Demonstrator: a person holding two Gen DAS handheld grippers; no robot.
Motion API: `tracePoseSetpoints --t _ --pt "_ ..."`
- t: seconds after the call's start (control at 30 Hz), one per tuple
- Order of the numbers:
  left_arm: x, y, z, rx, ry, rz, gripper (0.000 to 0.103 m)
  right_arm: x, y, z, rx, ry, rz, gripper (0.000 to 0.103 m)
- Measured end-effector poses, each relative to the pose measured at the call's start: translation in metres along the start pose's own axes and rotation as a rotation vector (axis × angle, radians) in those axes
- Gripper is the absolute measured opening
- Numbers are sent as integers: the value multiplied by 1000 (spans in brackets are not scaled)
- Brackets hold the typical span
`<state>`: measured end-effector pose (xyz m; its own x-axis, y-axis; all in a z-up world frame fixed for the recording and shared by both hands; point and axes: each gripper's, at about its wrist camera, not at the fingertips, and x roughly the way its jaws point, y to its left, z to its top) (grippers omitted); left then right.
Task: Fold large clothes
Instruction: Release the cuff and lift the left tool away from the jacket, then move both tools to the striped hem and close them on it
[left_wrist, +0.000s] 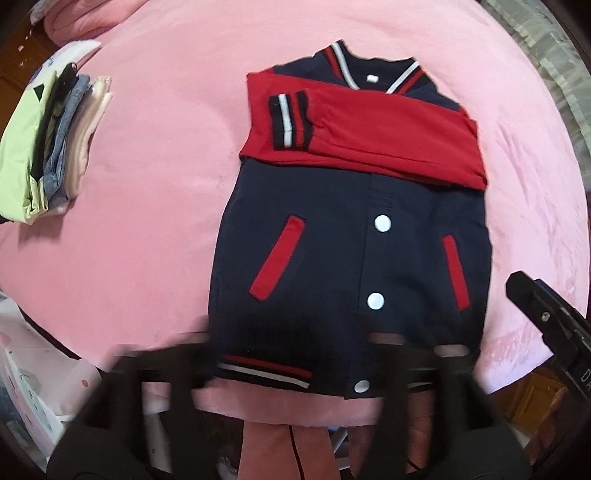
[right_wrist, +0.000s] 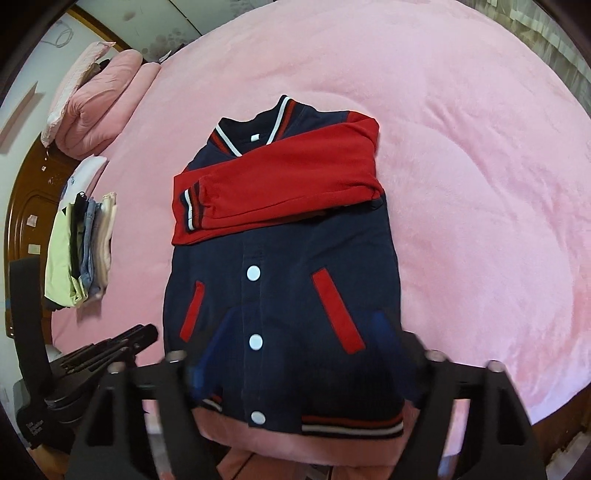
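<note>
Navy varsity jacket (left_wrist: 332, 236) flat on pink bed (left_wrist: 155, 206), collar pointing away, hem nearest, red sleeves (left_wrist: 369, 140) folded crosswise, left tool (left_wrist: 295, 354) and right tool (right_wrist: 299, 369) both spread wide, holding nothing

Motion blur smears the left hand-held gripper (left_wrist: 295, 354), hiding the jacket's hem (left_wrist: 266, 371).

Both tools (left_wrist: 295, 354) (right_wrist: 299, 365) are matte black plastic with silver screws.

pink blanket (right_wrist: 461, 147), folded clothes pile (left_wrist: 55, 144), pillow (right_wrist: 99, 103)
</note>
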<state>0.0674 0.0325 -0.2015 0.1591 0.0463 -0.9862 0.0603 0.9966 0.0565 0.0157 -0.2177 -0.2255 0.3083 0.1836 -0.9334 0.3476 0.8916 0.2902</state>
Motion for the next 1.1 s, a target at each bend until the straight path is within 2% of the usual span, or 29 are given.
tracePoseSetpoints --t 0.07,0.37,0.5,0.57,0.83,1.1 --pt "-9 -2 -4 9 -45 -1 77 -7 -5 -3 -1 8 16 81" --pt "-7 -5 -19 78 -50 -13 77 -2 -13 -17 43 0 50 81" --pt "-7 4 -30 90 -51 -64 77 -8 -18 -32 69 -40 31 81" --pt "-6 12 -36 98 -39 -95 77 -13 -20 -41 90 -64 15 81" --pt "-18 65 -63 67 -92 -124 77 -32 -31 -95 202 -155 35 81" --pt "5 110 -84 -6 -74 -221 77 -19 -57 -134 273 -167 17 81"
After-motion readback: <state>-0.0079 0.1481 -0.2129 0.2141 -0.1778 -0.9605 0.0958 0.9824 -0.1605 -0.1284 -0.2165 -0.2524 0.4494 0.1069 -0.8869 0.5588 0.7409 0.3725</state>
